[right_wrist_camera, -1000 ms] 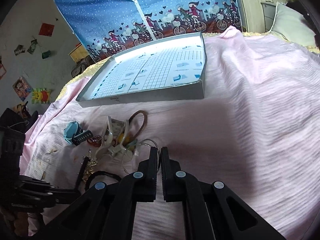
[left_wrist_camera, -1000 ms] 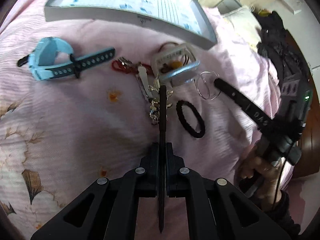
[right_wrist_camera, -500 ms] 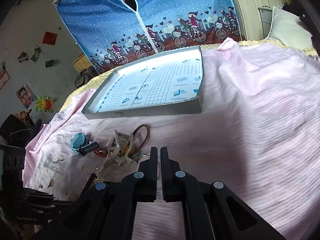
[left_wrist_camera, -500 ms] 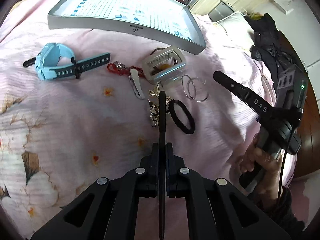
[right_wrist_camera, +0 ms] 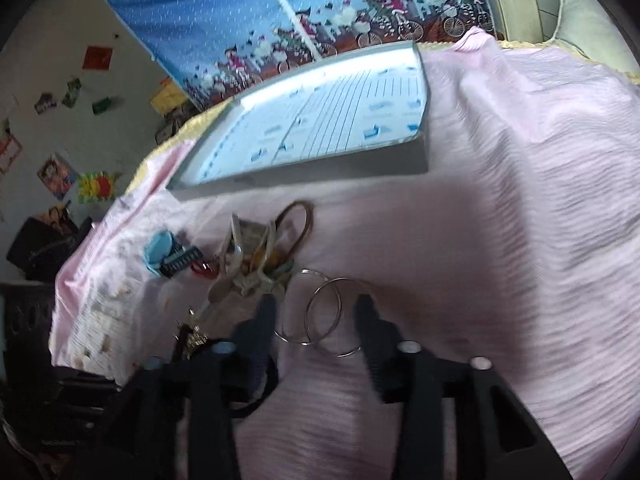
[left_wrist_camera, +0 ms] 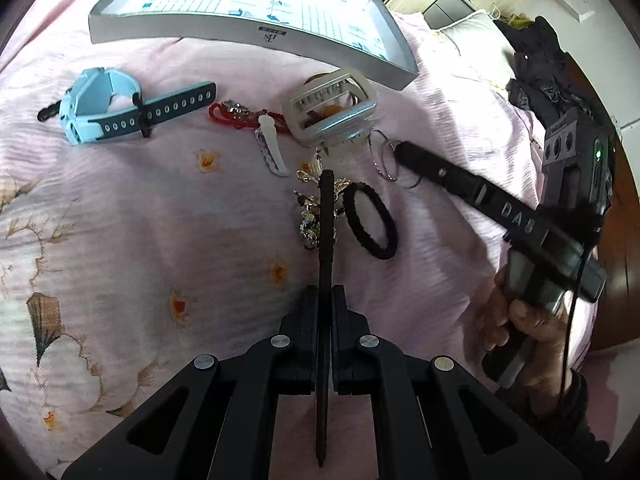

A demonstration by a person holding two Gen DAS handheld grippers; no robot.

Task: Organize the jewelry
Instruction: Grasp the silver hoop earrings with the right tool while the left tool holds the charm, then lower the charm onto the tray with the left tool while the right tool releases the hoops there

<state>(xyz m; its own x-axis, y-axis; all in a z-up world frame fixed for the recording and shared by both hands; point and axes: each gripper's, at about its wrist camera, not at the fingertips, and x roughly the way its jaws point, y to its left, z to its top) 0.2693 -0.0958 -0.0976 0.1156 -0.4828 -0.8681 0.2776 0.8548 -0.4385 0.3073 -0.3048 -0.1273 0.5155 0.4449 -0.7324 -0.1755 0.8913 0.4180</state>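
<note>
Step in hand, by the look of it: pick the thin wire rings (right_wrist_camera: 324, 312) off the pink bedspread (right_wrist_camera: 500, 240) for the grey tray (right_wrist_camera: 320, 132).

Right gripper (right_wrist_camera: 316, 308) spread wide, fingers straddling the rings, left finger (right_wrist_camera: 262, 320) near the clutter, right one on bare cloth. Rings lie flat and overlapping between the fingertips, towards the near edge of the bedspread, just beside the silver clip (left_wrist_camera: 332, 106).

Advice: lower until tips press into the cloth, close slowly, catch both wires at the overlap. Flat thin wire likely to slip under the pads. Keep clear of the clip.

Left gripper (left_wrist_camera: 325, 292) pressed together on a thin dark rod (left_wrist_camera: 326, 232), tip over the gold chain (left_wrist_camera: 310, 216), next to the black hair tie (left_wrist_camera: 370, 220).
</note>
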